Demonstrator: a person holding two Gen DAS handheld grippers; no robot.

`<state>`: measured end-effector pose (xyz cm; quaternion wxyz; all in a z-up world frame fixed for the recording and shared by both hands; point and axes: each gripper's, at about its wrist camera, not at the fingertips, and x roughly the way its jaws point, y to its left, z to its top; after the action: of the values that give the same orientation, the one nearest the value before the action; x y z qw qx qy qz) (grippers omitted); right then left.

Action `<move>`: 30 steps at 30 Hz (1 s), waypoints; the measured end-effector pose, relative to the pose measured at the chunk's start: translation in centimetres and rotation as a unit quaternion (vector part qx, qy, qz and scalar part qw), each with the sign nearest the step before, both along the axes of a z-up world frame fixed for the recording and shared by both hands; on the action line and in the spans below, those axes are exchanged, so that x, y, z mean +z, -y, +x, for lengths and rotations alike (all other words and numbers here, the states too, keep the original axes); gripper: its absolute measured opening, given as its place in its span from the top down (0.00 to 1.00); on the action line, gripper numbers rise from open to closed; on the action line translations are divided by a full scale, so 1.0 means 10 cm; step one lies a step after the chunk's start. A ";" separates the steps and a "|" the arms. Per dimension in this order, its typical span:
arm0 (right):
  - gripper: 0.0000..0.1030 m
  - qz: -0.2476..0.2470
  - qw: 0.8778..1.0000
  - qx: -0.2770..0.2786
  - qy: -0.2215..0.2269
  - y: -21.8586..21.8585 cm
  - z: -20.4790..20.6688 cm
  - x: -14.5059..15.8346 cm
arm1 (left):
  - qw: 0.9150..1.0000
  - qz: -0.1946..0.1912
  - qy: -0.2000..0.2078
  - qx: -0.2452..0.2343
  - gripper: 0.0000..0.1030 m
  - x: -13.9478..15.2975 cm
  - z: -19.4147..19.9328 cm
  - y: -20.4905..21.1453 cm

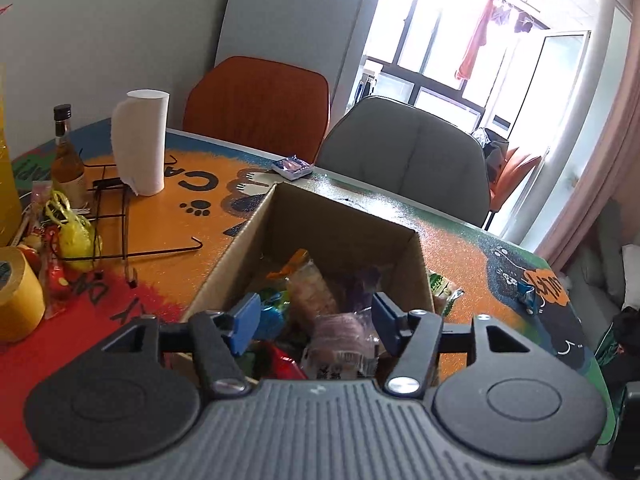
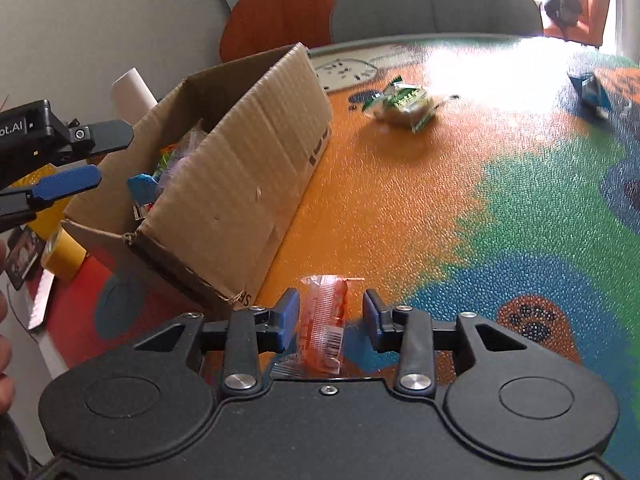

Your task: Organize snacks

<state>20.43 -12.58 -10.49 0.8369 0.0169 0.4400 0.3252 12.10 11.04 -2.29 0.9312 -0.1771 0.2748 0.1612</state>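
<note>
An open cardboard box [image 1: 340, 220] stands on the colourful table [image 2: 400, 200] and holds several snack packets [image 1: 308, 292]. My left gripper [image 1: 316, 316] hovers over the box's near end, jaws open and nothing pressed between its blue pads; a purplish wrapped biscuit pack [image 1: 344, 336] lies below them in the box. From the right wrist view the left gripper [image 2: 100, 156] shows above the box [image 2: 240, 168]. My right gripper [image 2: 330, 316] is low over the table beside the box, open, with an orange snack packet [image 2: 324, 316] between its pads and a gap on the right side.
A green packet [image 2: 404, 106] and a blue packet [image 2: 592, 90] lie on the table right of the box; another packet [image 1: 292, 168] sits at the far edge. A paper roll [image 1: 140, 144], bottle [image 1: 68, 156], wire rack [image 1: 120, 216], tape [image 1: 16, 296] are left. Two chairs [image 1: 404, 152] stand behind.
</note>
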 end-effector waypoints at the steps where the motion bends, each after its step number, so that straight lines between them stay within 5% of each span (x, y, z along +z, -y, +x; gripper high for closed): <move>1: 0.67 -0.004 1.000 -0.001 0.005 -0.01 -0.02 0.00 | 1.000 -0.001 0.001 -0.001 0.40 -0.01 -0.02 -0.01; 3: 0.79 -0.015 1.000 -0.002 0.012 -0.03 -0.03 -0.01 | 1.000 -0.003 0.003 -0.004 0.38 -0.01 -0.04 -0.01; 8: 0.83 -0.014 1.000 -0.015 0.019 0.00 -0.02 0.02 | 1.000 0.000 0.008 -0.011 0.35 -0.01 -0.08 -0.01; 30: 0.84 0.044 0.991 -0.003 0.126 -0.31 0.02 1.09 | 1.000 -0.016 0.021 0.004 0.34 0.04 -0.14 -0.28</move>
<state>20.64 -9.47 0.40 0.8851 0.0138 0.3166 0.3408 10.70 13.79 -1.85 0.9331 -0.1965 0.2569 0.1570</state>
